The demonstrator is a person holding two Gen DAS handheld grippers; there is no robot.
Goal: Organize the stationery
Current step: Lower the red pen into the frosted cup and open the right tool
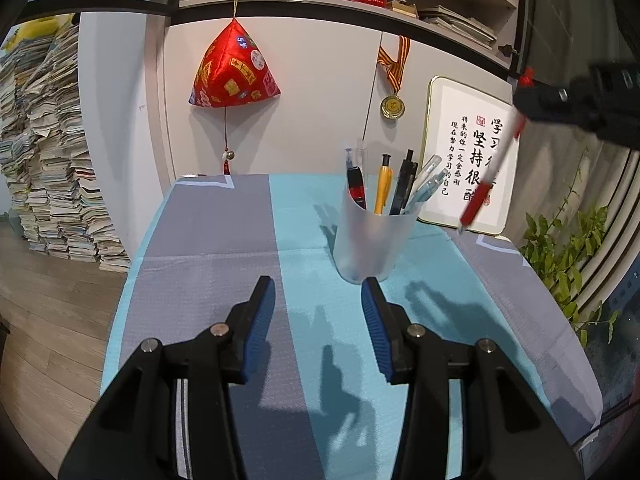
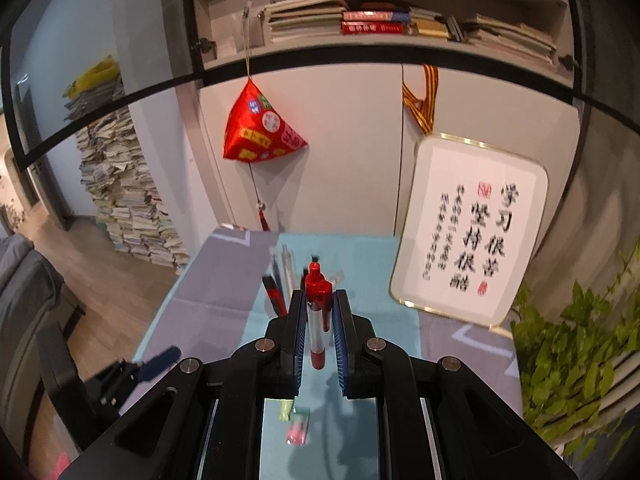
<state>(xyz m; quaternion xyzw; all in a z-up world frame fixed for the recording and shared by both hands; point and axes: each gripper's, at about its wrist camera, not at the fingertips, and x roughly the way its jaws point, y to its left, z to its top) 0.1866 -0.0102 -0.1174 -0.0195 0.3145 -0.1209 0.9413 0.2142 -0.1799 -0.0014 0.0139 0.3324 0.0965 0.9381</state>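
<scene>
Released jaws of the left gripper (image 1: 319, 292) hover over bare striped tablecloth (image 1: 224, 240), a frosted plastic cup (image 1: 372, 240) of pens just beyond its right finger. The right gripper (image 2: 319, 308) clamps a red pen (image 2: 317, 312) upright; only its view shows a small eraser (image 2: 298, 426) beneath.

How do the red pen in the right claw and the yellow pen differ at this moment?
The red-and-clear pen is clamped in the right claw, above the table; the yellow pen stands in the frosted plastic cup. Red shows its whole length; yellow's lower end is inside the cup. Both are clip pens.
</scene>
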